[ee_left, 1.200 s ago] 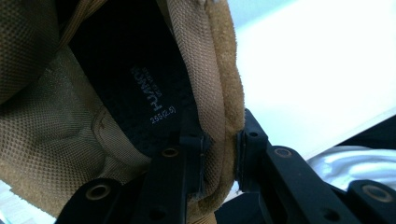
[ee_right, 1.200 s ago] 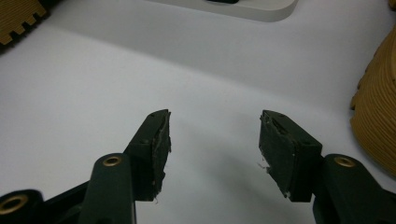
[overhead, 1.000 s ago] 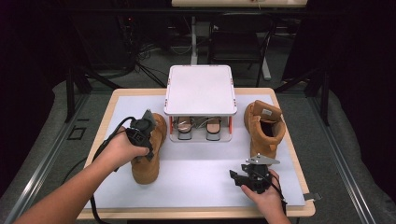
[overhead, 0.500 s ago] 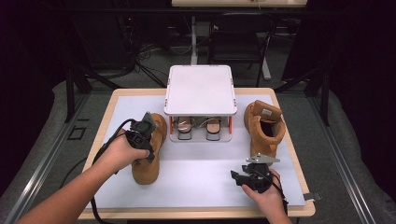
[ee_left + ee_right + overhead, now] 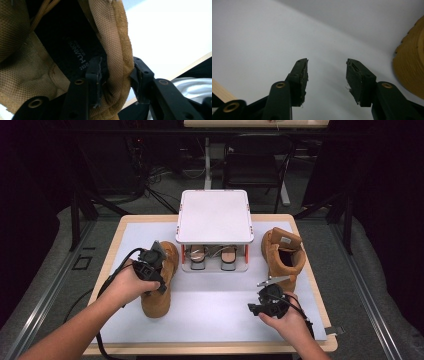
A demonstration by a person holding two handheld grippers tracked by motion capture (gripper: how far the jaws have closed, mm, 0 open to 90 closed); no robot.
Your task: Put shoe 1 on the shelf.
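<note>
A tan suede boot [image 5: 156,287] stands at the left of the white mat, its toe toward the person. My left gripper [image 5: 151,261] sits over its opening. In the left gripper view my left gripper [image 5: 116,67] straddles the padded collar [image 5: 120,50], one pad [image 5: 96,75] inside the boot with a dark gap beside it, the other outside. These jaws have just been opening. The second boot [image 5: 283,254] stands at the right. My right gripper [image 5: 270,301] hovers in front of it, open [image 5: 327,67] over bare mat. Its jaws have just been closing with nothing between them.
A small rack with a white top [image 5: 214,215] stands at the back middle, with a pair of sandals [image 5: 213,257] on its lower level. The wooden table edge [image 5: 210,349] runs along the front. The right boot's sole [image 5: 409,72] lies close to my right gripper.
The right hand has lifted its gripper a little off the mat. The left hand and both boots stay where they were.
</note>
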